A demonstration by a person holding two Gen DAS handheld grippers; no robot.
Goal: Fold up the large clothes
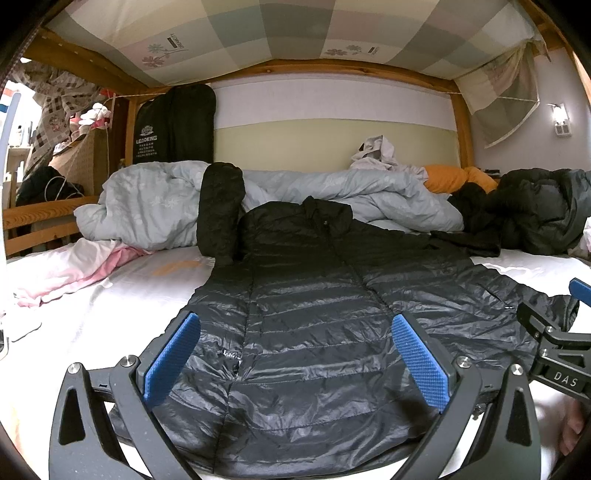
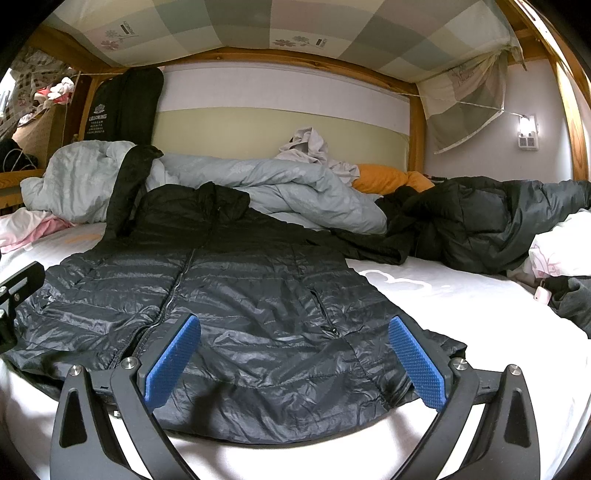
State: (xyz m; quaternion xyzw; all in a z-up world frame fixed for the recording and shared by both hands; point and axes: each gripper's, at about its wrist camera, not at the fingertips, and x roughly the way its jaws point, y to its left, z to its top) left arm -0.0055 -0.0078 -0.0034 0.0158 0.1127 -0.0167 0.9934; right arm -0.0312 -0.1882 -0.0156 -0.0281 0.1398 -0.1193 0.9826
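A long black quilted down jacket [image 1: 314,314] lies front-up and zipped on the white mattress [image 1: 122,295], hem toward me, collar toward the back. One sleeve [image 1: 219,210] rests up against the duvet; the other sleeve [image 2: 369,243] lies out to the right. My left gripper [image 1: 295,332] hovers open over the hem's left half with nothing between its blue pads. In the right wrist view the jacket [image 2: 240,295] fills the middle, and my right gripper [image 2: 293,332] stands open above the hem's right part. The right gripper's black body [image 1: 554,343] shows at the left view's right edge.
A crumpled pale grey duvet [image 1: 332,195] lies along the back, with an orange pillow [image 1: 454,179] and a grey garment [image 1: 376,153]. Another dark coat [image 2: 498,221] is heaped at the right. Pink and white cloth [image 1: 66,269] sits at left. Wooden bunk rails [image 1: 40,221] and the upper bunk [image 1: 295,33] enclose the bed.
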